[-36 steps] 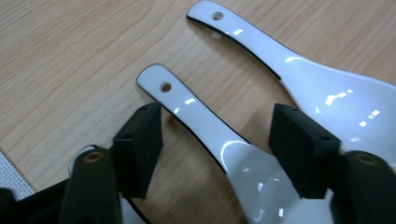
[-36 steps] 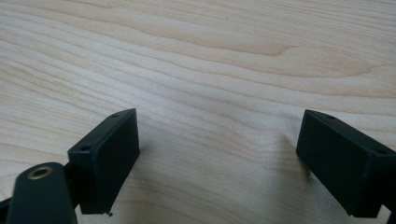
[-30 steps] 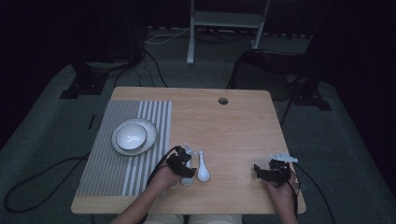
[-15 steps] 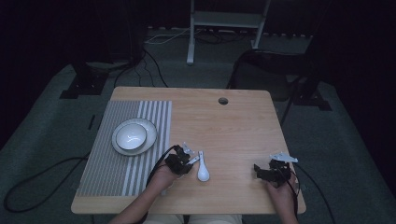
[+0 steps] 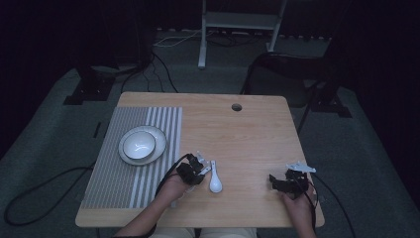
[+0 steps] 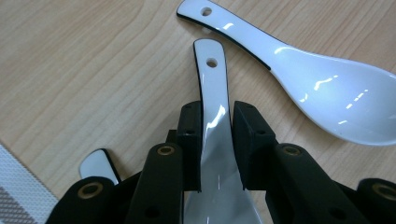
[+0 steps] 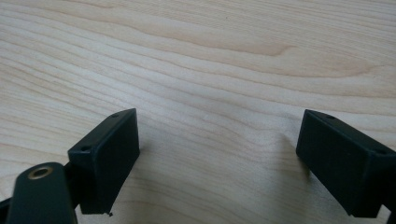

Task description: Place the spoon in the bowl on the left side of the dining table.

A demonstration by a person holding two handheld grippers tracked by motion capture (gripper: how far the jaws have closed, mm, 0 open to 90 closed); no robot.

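The left gripper [image 6: 215, 149] has its two black jaws clamped on the handle of a white spoon [image 6: 212, 93]. The handle runs up between the jaws and past their tips, ending in a small round hole, and it has a dark edge along its rim. In the high view this gripper [image 5: 198, 168] sits near the front middle of the wooden table [image 5: 257, 129], held by the person's left hand [image 5: 173, 187].

Just ahead of the left gripper and to its right in its own view lies a second spoon [image 6: 308, 70], white and glossy, flat on the wood with its bowl to the right and its holed handle pointing up and left. It is close to the gripped handle but not touching it. From above it shows as a white spoon [image 5: 215, 181] just beside the gripper. A third white piece [image 6: 98, 165] peeks out low to the left of the jaws; it may be another spoon handle, but too little shows to be sure.

Well to the left of that gripper, a bowl [image 5: 139, 144] sits on a plate [image 5: 159, 148], on a striped mat [image 5: 119, 173].

The right gripper [image 7: 217, 161] has its jaws wide apart over bare wood, holding nothing. From above it [image 5: 282, 182] is near the table's front right.
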